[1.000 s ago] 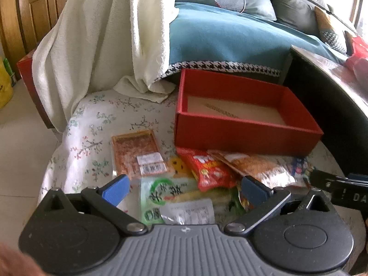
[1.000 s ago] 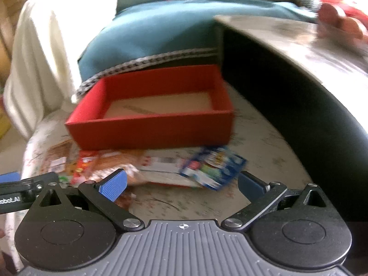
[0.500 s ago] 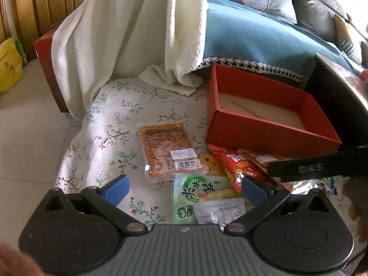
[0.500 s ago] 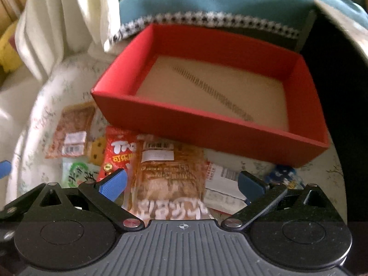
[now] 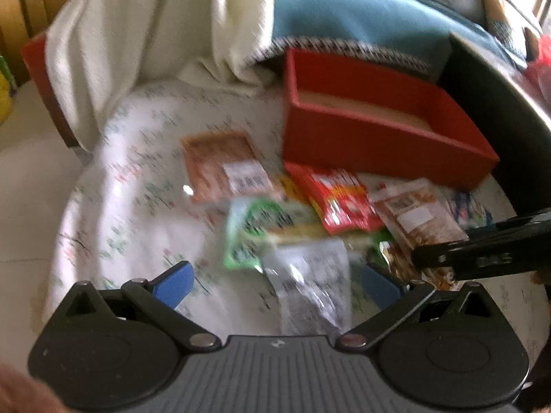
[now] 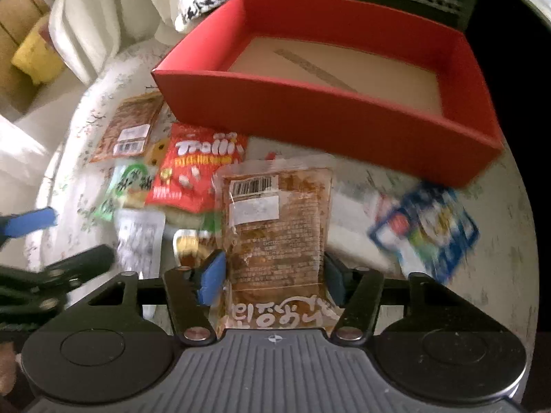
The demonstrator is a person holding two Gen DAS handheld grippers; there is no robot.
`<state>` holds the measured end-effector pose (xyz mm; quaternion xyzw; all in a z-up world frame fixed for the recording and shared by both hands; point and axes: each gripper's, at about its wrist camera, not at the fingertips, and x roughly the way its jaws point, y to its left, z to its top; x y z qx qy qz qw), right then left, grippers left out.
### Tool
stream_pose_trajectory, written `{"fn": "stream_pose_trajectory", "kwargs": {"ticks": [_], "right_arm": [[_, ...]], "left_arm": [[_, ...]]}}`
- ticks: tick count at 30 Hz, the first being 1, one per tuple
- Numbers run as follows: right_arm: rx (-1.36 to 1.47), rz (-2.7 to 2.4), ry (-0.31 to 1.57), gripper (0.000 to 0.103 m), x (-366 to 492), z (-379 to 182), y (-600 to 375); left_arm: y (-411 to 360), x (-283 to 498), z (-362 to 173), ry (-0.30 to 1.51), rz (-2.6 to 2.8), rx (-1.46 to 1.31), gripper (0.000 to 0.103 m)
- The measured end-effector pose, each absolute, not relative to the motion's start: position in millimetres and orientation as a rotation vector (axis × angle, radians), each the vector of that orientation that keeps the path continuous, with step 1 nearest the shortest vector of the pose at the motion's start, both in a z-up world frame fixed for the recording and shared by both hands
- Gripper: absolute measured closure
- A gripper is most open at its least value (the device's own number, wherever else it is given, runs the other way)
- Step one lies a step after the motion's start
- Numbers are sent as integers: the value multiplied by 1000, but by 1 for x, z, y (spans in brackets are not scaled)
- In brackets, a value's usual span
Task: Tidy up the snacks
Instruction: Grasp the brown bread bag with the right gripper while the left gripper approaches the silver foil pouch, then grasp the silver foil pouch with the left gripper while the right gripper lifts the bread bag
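Snack packets lie on a flowered cushion (image 5: 131, 186) in front of an empty red box (image 6: 327, 113). My right gripper (image 6: 272, 277) points steeply down, its jaws closing, and both pads touch the sides of a brown snack packet (image 6: 279, 227) lying flat. Beside it are a red Trolli packet (image 6: 199, 168), a green packet (image 6: 124, 186), an orange flat packet (image 6: 132, 124) and a blue packet (image 6: 427, 227). My left gripper (image 5: 275, 285) hangs open over the green packet (image 5: 255, 237) and its clear labelled end, touching nothing. The right gripper's black body (image 5: 482, 254) shows at right.
A white blanket (image 5: 144, 44) drapes over the seat behind the cushion, with a teal cushion (image 5: 361, 13) beyond the red box (image 5: 378, 137). A dark curved table edge (image 5: 499, 103) runs along the right side. Tiled floor lies to the left.
The right gripper's jaws have gone from wide apart to narrow, closing onto the brown packet. Both grippers have sunk closer to the snacks, and the left view is now blurred.
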<state>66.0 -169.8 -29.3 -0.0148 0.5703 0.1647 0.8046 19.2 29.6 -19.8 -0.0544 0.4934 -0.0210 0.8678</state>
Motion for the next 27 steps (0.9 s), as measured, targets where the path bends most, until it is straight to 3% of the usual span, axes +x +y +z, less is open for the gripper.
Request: {"fn": "stream_pose_trajectory", "kwargs": {"ticks": [7,17,22,24,26,27], "right_arm": [[-31,285,1212,42,53,-43,-200],[-36,274,1236,17,69,-65,-193],[-24,290,1233,17,61,-65,-202],[-41,287,1227,19,55,-65,-208],[-95,269,1208,27,47,-65,-206],[-123,261,1201,31,43,-64,-205]], "left_arm": [[15,25,-42,1111,-11,-68,4],[-10,28,-64,1137,13,5,4],[-8,26,-63,1134,-3,12,5],[-6,25,-61,1119,-1,8,13],[-2,20,-56,1101,1,-4,38],[-1,18,-53,1091,2,9,46]]}}
